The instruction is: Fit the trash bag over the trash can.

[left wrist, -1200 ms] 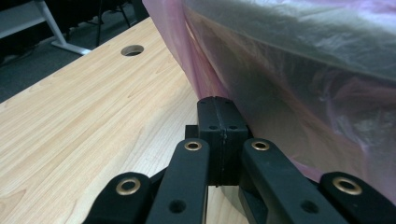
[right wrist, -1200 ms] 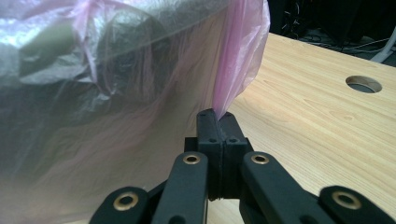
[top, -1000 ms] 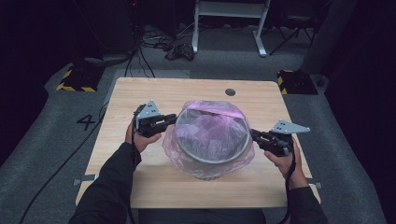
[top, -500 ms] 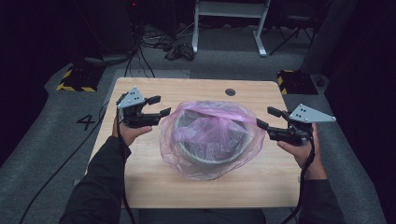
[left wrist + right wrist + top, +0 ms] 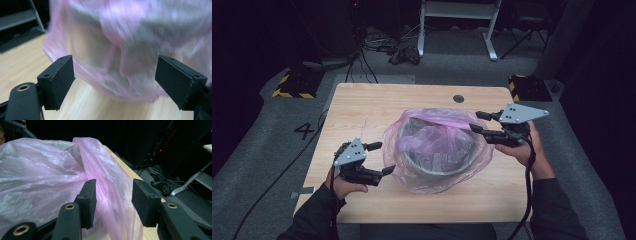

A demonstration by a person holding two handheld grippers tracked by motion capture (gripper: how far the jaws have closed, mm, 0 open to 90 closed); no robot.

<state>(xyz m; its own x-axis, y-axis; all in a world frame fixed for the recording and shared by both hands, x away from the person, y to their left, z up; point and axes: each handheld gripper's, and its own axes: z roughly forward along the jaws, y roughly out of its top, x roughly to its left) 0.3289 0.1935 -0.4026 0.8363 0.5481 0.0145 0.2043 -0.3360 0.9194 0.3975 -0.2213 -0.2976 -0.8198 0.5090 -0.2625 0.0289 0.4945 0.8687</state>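
In the left gripper view the pink bag [image 5: 130, 50] is blurred, and the top and right edges of the picture cut it off. The bowl [image 5: 437, 165] inside is seen only through the plastic, so its bottom cannot be told. In the right gripper view the bag continues past the left edge.

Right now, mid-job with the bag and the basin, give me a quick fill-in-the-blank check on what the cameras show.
1. The plastic bag draped over the grey basin is ____ in colour.
2. The basin stands on a ____ table.
3. The left gripper has its jaws ____, with no plastic pinched.
4. The right gripper is at the bag's ____ side in the high view.

Missing words: pink; wooden; open; right
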